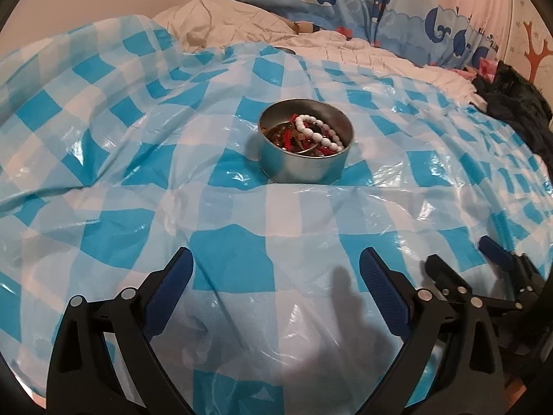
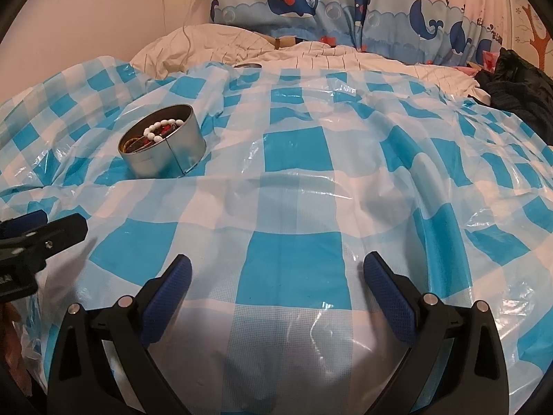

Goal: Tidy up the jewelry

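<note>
- We see a round metal tin (image 1: 306, 152) sitting open on a blue-and-white checked plastic sheet (image 1: 138, 173) spread over a bed.
- Inside the tin lies the jewelry: a white bead bracelet (image 1: 323, 131) draped on top, red pieces (image 1: 285, 135) and darker, amber-looking beads under it (too tangled for us to count).
- Our left gripper (image 1: 276, 266) hovers low over the sheet, near its front edge, its jaws spread wide and holding nothing; the tin stands well ahead of it, roughly centred.
- Our right gripper (image 2: 277, 269) is likewise over the sheet with jaws spread and empty; from its camera the tin (image 2: 162, 145) lies ahead and off to the left.
- The two grippers sit side by side, neither touching the tin.
- Beyond the sheet we see a rumpled white quilt (image 2: 345, 57), a curtain printed with whales (image 2: 293, 0), and dark clothing (image 2: 515, 83) heaped at the right edge of the bed.
</note>
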`<state>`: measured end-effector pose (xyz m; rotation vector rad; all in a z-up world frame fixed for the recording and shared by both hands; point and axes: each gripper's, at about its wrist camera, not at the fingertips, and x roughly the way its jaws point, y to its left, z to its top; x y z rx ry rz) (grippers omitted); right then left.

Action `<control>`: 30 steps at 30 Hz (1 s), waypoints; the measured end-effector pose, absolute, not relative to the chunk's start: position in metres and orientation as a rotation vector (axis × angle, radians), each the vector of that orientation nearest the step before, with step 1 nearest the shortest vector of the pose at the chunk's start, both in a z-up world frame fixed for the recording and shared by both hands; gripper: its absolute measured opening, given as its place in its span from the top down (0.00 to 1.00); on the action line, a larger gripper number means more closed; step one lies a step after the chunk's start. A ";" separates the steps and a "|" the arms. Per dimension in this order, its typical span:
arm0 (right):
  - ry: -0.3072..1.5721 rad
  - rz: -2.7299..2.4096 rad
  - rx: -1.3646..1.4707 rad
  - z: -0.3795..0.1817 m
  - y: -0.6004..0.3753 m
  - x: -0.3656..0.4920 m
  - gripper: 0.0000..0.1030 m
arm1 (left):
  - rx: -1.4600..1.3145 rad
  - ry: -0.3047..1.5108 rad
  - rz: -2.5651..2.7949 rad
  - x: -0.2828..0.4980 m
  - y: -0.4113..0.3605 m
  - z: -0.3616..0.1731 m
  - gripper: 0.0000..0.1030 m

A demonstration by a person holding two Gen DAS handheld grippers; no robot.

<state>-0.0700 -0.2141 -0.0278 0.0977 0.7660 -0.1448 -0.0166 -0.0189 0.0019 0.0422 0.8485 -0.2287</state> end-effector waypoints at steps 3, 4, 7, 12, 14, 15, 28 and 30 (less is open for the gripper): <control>0.770 -0.146 0.096 -0.028 -0.214 -0.070 0.07 | 0.061 0.847 -0.204 -0.013 -0.019 0.001 0.09; 0.769 -0.146 0.096 -0.028 -0.214 -0.070 0.07 | 0.070 0.839 -0.193 -0.013 -0.019 0.001 0.08; 0.769 -0.147 0.095 -0.028 -0.214 -0.070 0.07 | 0.117 0.808 -0.148 -0.012 -0.021 0.002 0.08; 0.768 -0.145 0.096 -0.028 -0.214 -0.069 0.07 | 0.118 0.829 -0.145 -0.006 -0.021 -0.001 0.08; 0.768 -0.145 0.096 -0.028 -0.214 -0.069 0.07 | 0.101 0.839 -0.148 -0.004 -0.020 -0.003 0.08; 0.768 -0.146 0.096 -0.028 -0.214 -0.069 0.07 | 0.099 0.844 -0.150 -0.004 -0.021 -0.004 0.08; 0.771 -0.149 0.092 -0.027 -0.213 -0.069 0.07 | 0.118 0.863 -0.148 -0.003 -0.025 -0.010 0.08; 0.772 -0.149 0.092 -0.027 -0.213 -0.069 0.07 | 0.118 0.864 -0.148 -0.003 -0.025 -0.011 0.08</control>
